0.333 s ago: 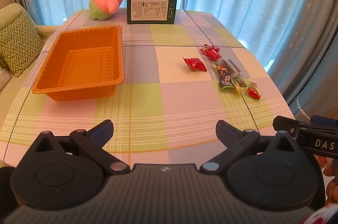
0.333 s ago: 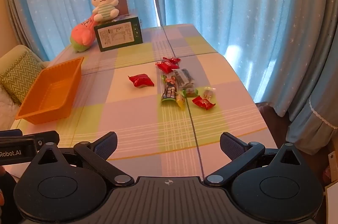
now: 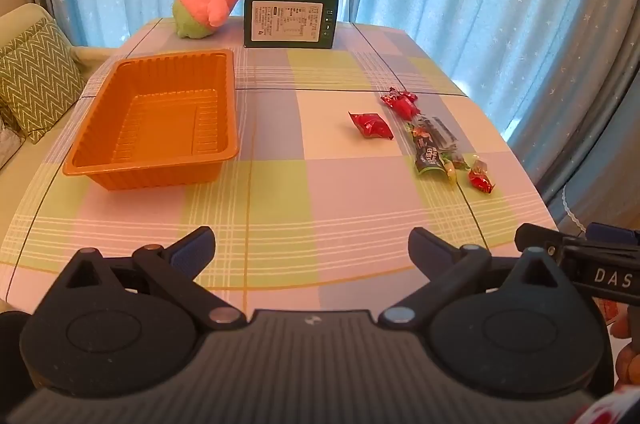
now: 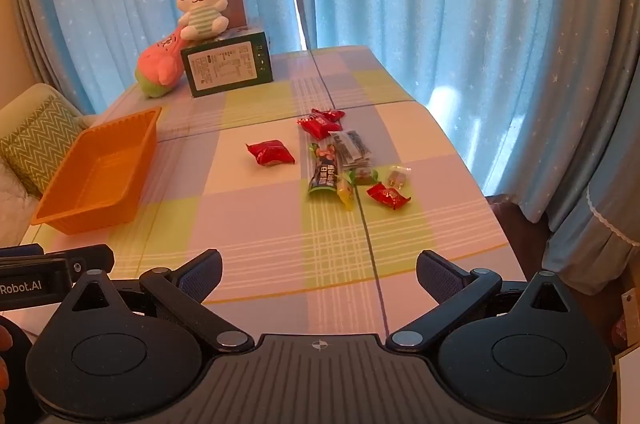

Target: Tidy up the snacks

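Blue curtains hang behind a checked tabletop [image 3: 280, 184].

Left wrist view: the left claw [image 3: 312, 244] is released, its jaws wide apart, with nothing between them, low over the near edge. An orange tray [image 3: 96, 164] stands empty on the left side. The snacks lie well apart from it on the right: one red packet [image 3: 370, 124] alone, then a heap [image 3: 432, 144] of wrappers beside it. A part of the right claw [image 3: 576, 256] shows at the right border.

Right wrist view: the right claw [image 4: 320, 272] is also released and empty, pointing down toward the snacks. The red packet [image 4: 270, 154] lies between tray [image 4: 52, 216] and heap [image 4: 348, 160].

I judge nothing is sorted yet. The lone red packet is the easiest first pick: come from above, close on its middle, not on the thin crimped ends, and lift before moving to the tray.
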